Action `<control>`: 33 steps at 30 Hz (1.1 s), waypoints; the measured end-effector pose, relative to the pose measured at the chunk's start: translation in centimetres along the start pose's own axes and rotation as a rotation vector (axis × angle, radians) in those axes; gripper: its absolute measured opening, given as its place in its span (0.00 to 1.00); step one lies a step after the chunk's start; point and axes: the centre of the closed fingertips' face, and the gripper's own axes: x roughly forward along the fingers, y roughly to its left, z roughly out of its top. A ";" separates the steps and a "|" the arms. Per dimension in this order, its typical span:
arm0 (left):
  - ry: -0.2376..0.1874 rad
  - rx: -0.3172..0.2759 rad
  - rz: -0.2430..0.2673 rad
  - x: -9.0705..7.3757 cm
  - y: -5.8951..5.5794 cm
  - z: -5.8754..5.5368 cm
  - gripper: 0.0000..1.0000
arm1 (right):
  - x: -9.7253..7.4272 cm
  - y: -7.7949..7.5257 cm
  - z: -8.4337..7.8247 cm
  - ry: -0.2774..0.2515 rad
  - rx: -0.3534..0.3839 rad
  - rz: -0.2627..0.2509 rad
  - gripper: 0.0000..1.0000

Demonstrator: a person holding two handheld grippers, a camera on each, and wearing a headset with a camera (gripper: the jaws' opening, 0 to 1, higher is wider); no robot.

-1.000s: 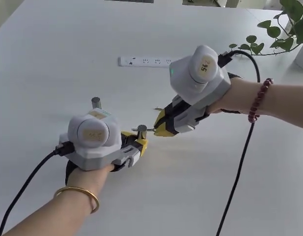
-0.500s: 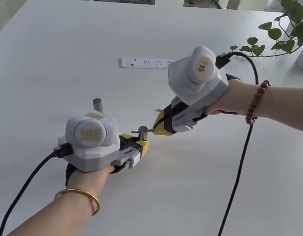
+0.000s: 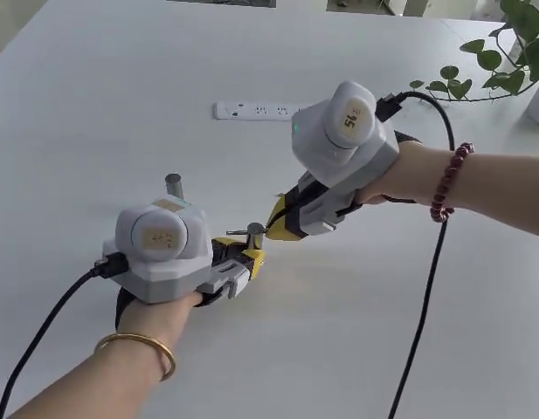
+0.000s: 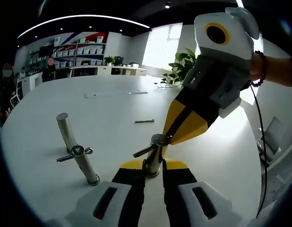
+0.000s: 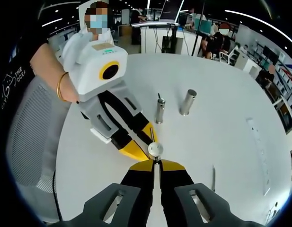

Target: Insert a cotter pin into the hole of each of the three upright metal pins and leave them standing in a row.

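Right gripper (image 5: 155, 164) jaws pinched narrow on cotter pin (image 4: 142, 152), partly through the metal pin (image 4: 155, 143) | left gripper (image 4: 154, 166) clamps that pin's base, upright on table (image 3: 120, 105) | risk: a skewed push could jam the cotter or tip the pin | pin: short grey steel cylinder, flat-topped.

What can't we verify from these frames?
Head view: second pin, hidden behind left tool body.
Left gripper view: cotter pin loop end at the held pin, covered by right tool tips.
Right gripper view: held pin's hole, seen end-on from above.
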 end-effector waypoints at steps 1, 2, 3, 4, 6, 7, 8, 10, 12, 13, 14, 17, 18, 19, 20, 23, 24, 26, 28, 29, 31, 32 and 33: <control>0.000 0.000 0.001 0.0 0.0 0.0 0.12 | 0.0 0.0 0.0 0.000 -0.001 0.000 0.00; 0.000 -0.001 0.001 0.0 0.0 0.0 0.12 | 0.0 0.0 0.0 0.000 -0.001 0.001 0.00; 0.000 -0.002 0.001 0.0 0.0 0.0 0.12 | -0.1 0.1 0.1 -0.001 -0.002 0.002 0.00; 0.001 -0.005 0.002 0.0 0.0 0.0 0.12 | 0.0 0.1 0.1 -0.001 0.000 0.002 0.00; 0.001 -0.004 0.005 0.0 0.0 0.0 0.12 | 0.0 0.1 0.0 -0.001 -0.001 0.002 0.00; 0.002 -0.006 0.006 0.0 0.0 0.0 0.12 | 0.0 0.1 0.1 -0.002 -0.001 0.000 0.00; 0.002 -0.010 0.009 0.0 0.1 0.0 0.12 | 0.0 0.0 0.0 -0.001 -0.002 -0.003 0.00; 0.005 -0.009 0.014 -0.1 0.1 -0.1 0.13 | 0.0 -0.1 0.1 -0.001 -0.001 -0.007 0.02; 0.013 -0.003 0.023 -0.2 0.3 -0.3 0.16 | 0.1 -0.1 0.1 -0.002 0.007 -0.004 0.05; 0.018 -0.004 0.026 -0.3 0.3 -0.3 0.18 | 0.1 -0.1 0.1 -0.004 0.009 -0.002 0.05; 0.021 -0.004 0.028 -0.4 0.4 -0.4 0.18 | 0.1 -0.1 0.1 -0.004 0.009 -0.003 0.06; 0.034 0.006 0.037 -0.6 0.6 -0.6 0.21 | 0.1 0.1 0.3 -0.011 0.017 0.004 0.08; 0.034 0.010 0.038 -0.7 0.7 -0.7 0.22 | 0.1 0.2 0.3 -0.012 0.021 0.004 0.10; 0.036 0.016 0.038 -0.8 0.6 -0.7 0.23 | 0.1 0.3 0.3 -0.012 0.025 0.004 0.11; 0.038 0.016 0.036 -0.9 0.6 -0.7 0.23 | 0.0 0.4 0.4 -0.012 0.028 0.003 0.12; 0.040 0.022 0.036 -1.2 0.5 -0.8 0.24 | 0.0 0.5 0.6 -0.025 0.049 0.005 0.15; 0.039 0.024 0.036 -1.3 0.4 -0.8 0.25 | 0.0 0.5 0.7 -0.030 0.053 0.004 0.16; 0.038 0.027 0.034 -1.6 0.4 -0.7 0.25 | 0.0 0.5 1.0 -0.040 0.059 0.001 0.17; 0.037 0.027 0.033 -1.9 0.3 -0.6 0.27 | 0.0 0.7 1.3 -0.053 0.072 -0.001 0.18; 0.037 0.025 0.032 -2.0 0.3 -0.6 0.27 | 0.1 0.7 1.4 -0.058 0.075 0.000 0.18; 0.038 0.020 0.030 -2.3 0.3 -0.6 0.28 | 0.2 0.8 1.6 -0.066 0.085 -0.002 0.18; 0.040 0.021 0.031 -2.4 0.3 -0.6 0.28 | 0.4 0.9 1.7 -0.069 0.090 -0.005 0.18; 0.043 0.027 0.034 -2.6 0.4 -0.6 0.29 | 0.5 0.9 1.8 -0.072 0.095 -0.006 0.18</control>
